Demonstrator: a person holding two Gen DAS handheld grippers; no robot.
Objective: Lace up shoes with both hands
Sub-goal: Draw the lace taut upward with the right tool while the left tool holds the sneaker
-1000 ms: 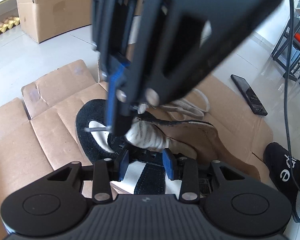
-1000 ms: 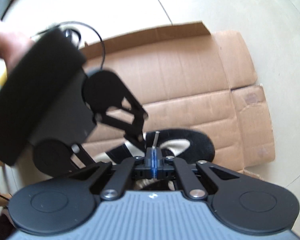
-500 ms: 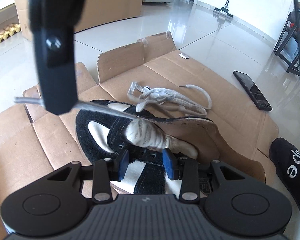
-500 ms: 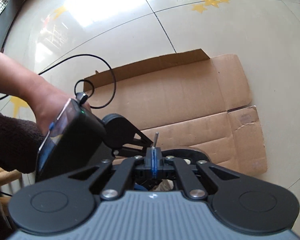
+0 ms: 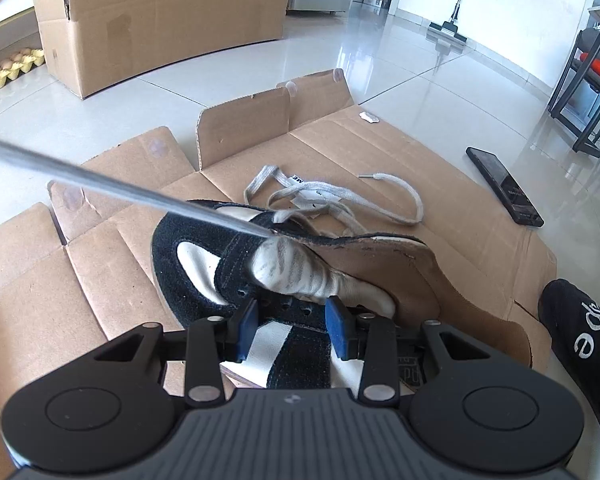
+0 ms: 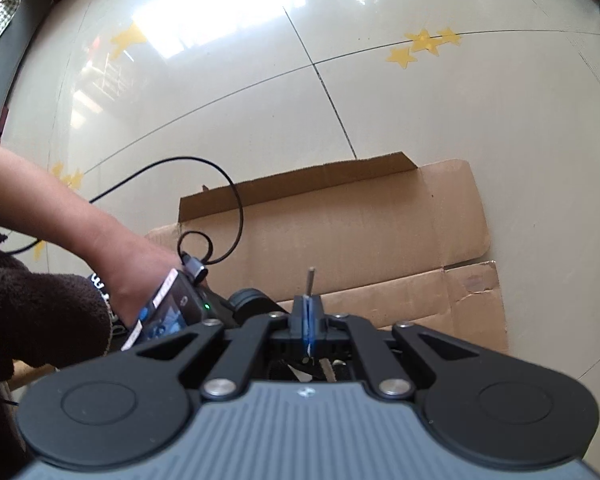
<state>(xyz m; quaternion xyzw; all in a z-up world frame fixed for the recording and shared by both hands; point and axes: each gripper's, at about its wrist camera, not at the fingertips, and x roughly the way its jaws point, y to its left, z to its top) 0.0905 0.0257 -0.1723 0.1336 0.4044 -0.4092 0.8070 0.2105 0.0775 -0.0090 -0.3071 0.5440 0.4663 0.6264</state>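
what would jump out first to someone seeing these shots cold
The taut grey shoelace cutting diagonally from the upper left down to the dark blue and white shoe, which sits on flattened cardboard between the left gripper and its open jaws. In the right wrist view, the right gripper is pinched shut on the lace tip.

Home interior: glossy tiled floor [image 5: 400, 80], big cardboard box [image 5: 160, 20] upper left, egg trays [image 5: 8, 76] far left, mop [image 5: 448, 28] upper right.
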